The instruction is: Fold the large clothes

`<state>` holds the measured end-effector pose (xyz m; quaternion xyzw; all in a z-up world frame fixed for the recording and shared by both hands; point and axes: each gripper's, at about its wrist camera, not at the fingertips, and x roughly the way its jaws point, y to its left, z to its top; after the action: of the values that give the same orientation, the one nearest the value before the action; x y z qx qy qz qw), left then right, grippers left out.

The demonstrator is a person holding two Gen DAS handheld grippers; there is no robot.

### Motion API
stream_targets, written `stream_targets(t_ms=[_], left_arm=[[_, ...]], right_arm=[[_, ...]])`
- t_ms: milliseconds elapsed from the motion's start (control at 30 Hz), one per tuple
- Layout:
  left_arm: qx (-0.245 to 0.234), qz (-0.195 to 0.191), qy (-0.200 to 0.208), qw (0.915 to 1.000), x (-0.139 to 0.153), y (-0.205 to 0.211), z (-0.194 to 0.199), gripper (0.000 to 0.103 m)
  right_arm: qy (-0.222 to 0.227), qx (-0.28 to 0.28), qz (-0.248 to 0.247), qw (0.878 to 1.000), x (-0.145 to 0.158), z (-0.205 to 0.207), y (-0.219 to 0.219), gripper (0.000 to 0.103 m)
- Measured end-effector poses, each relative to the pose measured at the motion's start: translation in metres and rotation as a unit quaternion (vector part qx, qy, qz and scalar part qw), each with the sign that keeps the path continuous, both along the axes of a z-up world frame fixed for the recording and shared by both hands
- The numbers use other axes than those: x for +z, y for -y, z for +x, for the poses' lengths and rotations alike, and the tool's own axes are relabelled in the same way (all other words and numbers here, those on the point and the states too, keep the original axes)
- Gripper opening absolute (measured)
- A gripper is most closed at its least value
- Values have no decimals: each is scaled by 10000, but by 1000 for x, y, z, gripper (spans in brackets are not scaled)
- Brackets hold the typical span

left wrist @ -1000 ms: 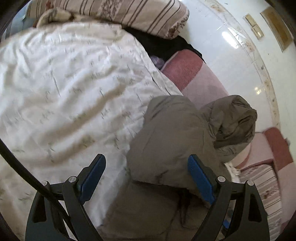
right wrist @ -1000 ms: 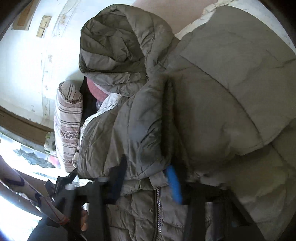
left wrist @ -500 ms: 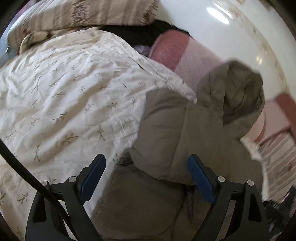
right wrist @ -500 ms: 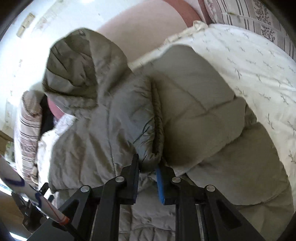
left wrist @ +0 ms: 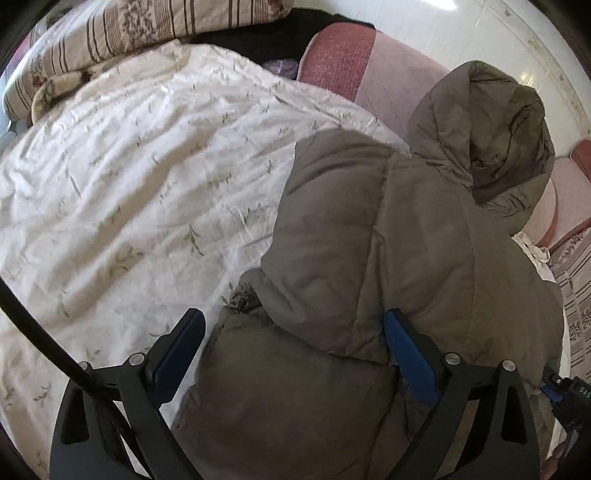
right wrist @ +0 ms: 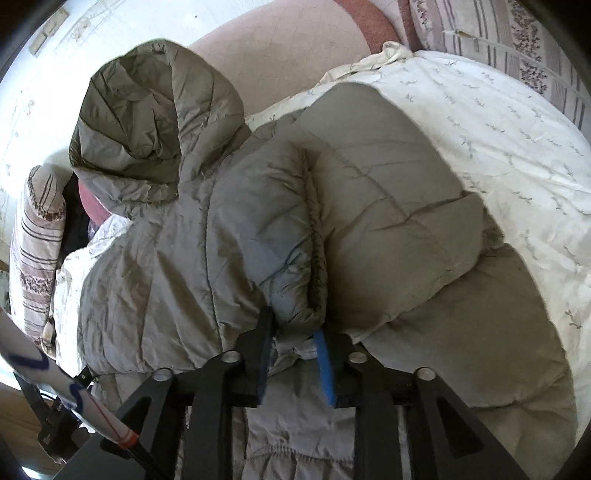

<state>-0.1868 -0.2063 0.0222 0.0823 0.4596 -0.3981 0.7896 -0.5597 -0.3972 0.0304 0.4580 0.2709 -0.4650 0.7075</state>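
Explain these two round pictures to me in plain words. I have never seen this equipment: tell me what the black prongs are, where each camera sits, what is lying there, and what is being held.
There is no robot here. A person holds a hand tool in each hand, each with two black jaws with blue pads and a wide-angle camera looking along them, hence the round pictures.

One picture comes from the left gripper, the other from the right gripper.

A puffy olive-grey hooded jacket lies on a white leaf-printed quilt, partly folded, its hood towards a pink padded headboard. A striped floral pillow lies at the quilt's far edge.

The left jaws stand wide open over the jacket. The right jaws pinch a folded jacket edge.
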Motion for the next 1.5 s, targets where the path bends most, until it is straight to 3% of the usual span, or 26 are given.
stream_targets(t_ms=[67, 233, 333, 467, 567, 733, 900, 1500], left_arm=[[25, -248, 189, 9995, 15, -6, -4, 97], [-81, -744, 740, 9944, 48, -12, -24, 97], [-424, -897, 846, 9915, 54, -5, -44, 97], [-702, -675, 1082, 9893, 44, 10, -69, 97], [-796, -312, 1402, 9864, 34, 21, -79, 97], [-926, -3, 1280, 9874, 19, 30, -78, 97], [-940, 85, 1164, 9887, 11, 31, -75, 97], [-926, 130, 1287, 9873, 8, 31, -80, 98]], right_arm=[[-47, -114, -191, 9997, 13, -3, -6, 42], [-274, -402, -1224, 9913, 52, -12, -26, 44], [-214, -183, -1538, 9877, 60, -6, -31, 44], [-219, 367, -1492, 9879, 52, 18, -35, 44], [-534, 546, -1406, 9871, 39, 30, -31, 44], [-907, 565, -1056, 9886, 15, 32, -19, 44], [-1172, 639, -995, 9860, 7, 36, -17, 45], [-1159, 703, -902, 9867, 4, 37, -17, 48]])
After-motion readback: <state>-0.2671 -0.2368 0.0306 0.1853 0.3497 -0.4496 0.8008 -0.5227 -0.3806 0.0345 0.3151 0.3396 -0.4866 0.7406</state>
